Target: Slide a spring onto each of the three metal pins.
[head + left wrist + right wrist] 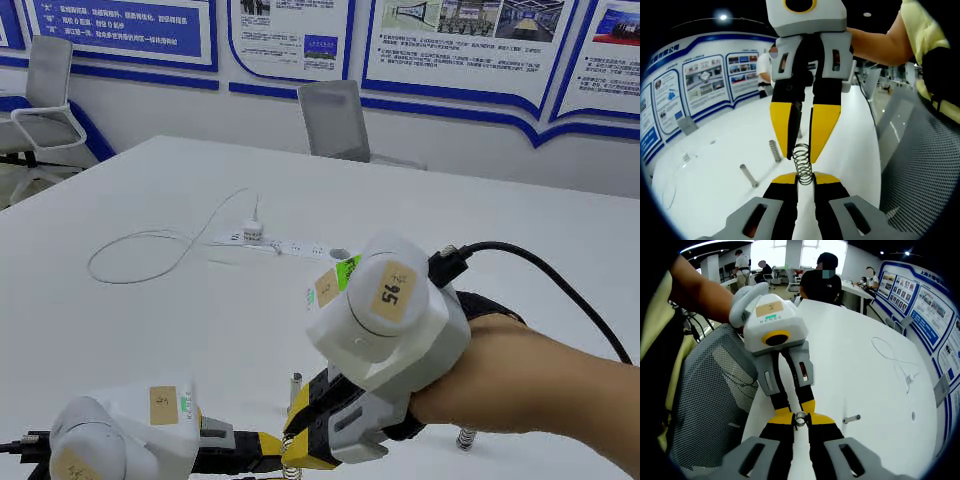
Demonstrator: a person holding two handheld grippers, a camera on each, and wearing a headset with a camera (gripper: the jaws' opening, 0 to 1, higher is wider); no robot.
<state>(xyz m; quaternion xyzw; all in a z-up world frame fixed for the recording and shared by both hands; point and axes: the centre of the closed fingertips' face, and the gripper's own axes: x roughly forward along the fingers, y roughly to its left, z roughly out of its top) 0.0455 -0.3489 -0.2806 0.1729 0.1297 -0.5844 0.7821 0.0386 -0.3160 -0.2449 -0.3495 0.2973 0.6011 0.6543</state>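
A steel spring [801,163] is held between both grippers over the white table [150,330]. My left gripper [799,179] is shut on its lower end. My right gripper [803,156] comes in from above, its yellow fingers [824,131] shut on the upper coils. In the right gripper view I look down the spring [800,418] end-on, at my right gripper [800,421]. In the head view the spring [290,458] sits at the bottom edge. A bare metal pin [746,175] [296,386] [852,418] stands nearby. Another pin carries a spring [774,150] [466,438].
A white power strip [270,243] with a looping cable [140,255] lies mid-table. Grey chairs [335,120] stand behind the table's far edge. A mesh chair [715,395] sits by the near edge. People stand at other desks in the background.
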